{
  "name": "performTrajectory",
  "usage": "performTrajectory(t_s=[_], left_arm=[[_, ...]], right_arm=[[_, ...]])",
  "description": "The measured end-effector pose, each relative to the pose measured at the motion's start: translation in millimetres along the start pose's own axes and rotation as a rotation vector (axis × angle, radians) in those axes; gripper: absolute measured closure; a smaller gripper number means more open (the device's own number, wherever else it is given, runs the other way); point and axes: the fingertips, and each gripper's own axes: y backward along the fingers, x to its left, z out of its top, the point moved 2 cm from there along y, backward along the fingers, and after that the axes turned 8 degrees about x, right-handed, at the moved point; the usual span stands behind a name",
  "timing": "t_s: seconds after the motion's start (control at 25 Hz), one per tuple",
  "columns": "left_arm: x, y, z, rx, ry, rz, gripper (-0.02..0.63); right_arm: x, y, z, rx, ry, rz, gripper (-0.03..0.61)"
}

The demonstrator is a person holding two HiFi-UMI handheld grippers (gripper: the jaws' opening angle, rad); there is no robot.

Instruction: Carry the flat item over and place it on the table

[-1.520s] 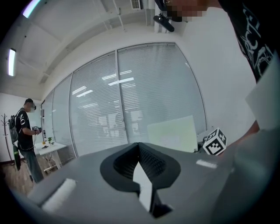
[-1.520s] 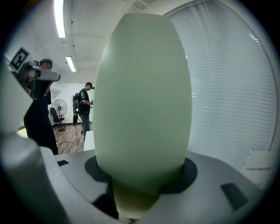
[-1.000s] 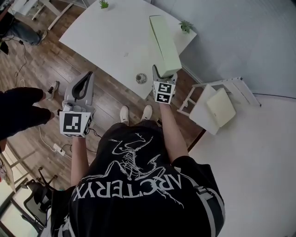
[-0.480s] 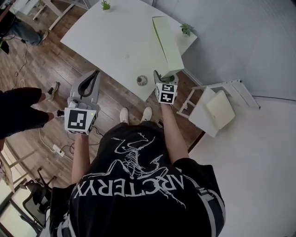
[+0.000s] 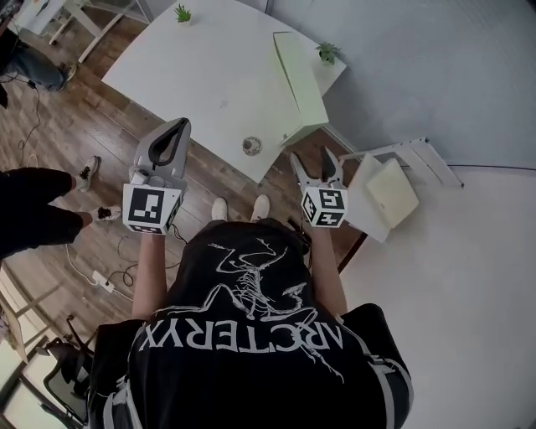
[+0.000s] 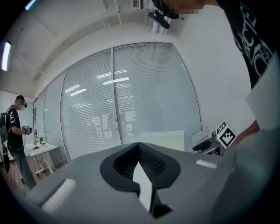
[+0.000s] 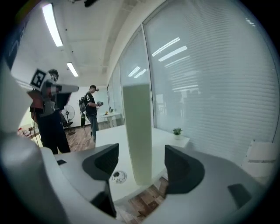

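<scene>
Now, scene: head view, we look steeply down on a white table [image 5: 193, 67] over a wood floor [image 5: 75, 126].
Flat item: pale green flat item [image 5: 300, 80] is on the table. In the R gripper view we see it upright on its short end, close to the table edge nearest us. Nothing grips it.
R gripper: R gripper [image 5: 314, 163] has its jaws wide apart w/ nothing held btwn them. The flat item is at 12 o'clock of it, beyond the tips and not touching.
L gripper: L gripper [image 5: 177, 127] has its jaws pressed together, nothing in them. It's at 9 o'clock of the R gripper, tips by the table edge.
Disc: small round disc [image 5: 250, 146] in the tabletop, at 9 o'clock of the item's lower end, near it.
Plants: potted plant [image 5: 325, 52] at 1 o'clock of the item; second plant [image 5: 182, 12] at the table's far side.
Off-table: white frame [image 5: 394, 188] w/ a pale green pad, at 3 o'clock of the R gripper.
</scene>
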Motion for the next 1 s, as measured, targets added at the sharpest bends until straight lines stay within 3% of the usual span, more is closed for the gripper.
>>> performTrajectory(t_s=[0.28, 0.4, 0.52, 0.76, 1.0], left_arm=[[-9, -7, 22, -0.068, -0.017, -0.041, 0.604], [-12, -8, 32, -0.095, -0.025, -0.049, 0.604], [-13, -8, 39, -0.112, -0.035, -0.053, 0.604], [-14, -8, 53, -0.138, -0.051, -0.058, 0.604], [-16, -7, 55, -0.142, -0.060, -0.056, 0.604]], right_arm=[[12, 69, 136, -0.317, 0.121, 0.007, 0.287], [20, 80, 170, -0.402, 0.182, -0.008, 0.410], [26, 78, 185, -0.431, 0.232, -0.048, 0.515], [34, 76, 199, -0.469, 0.234, -0.076, 0.563], [35, 75, 196, -0.458, 0.236, -0.065, 0.566]])
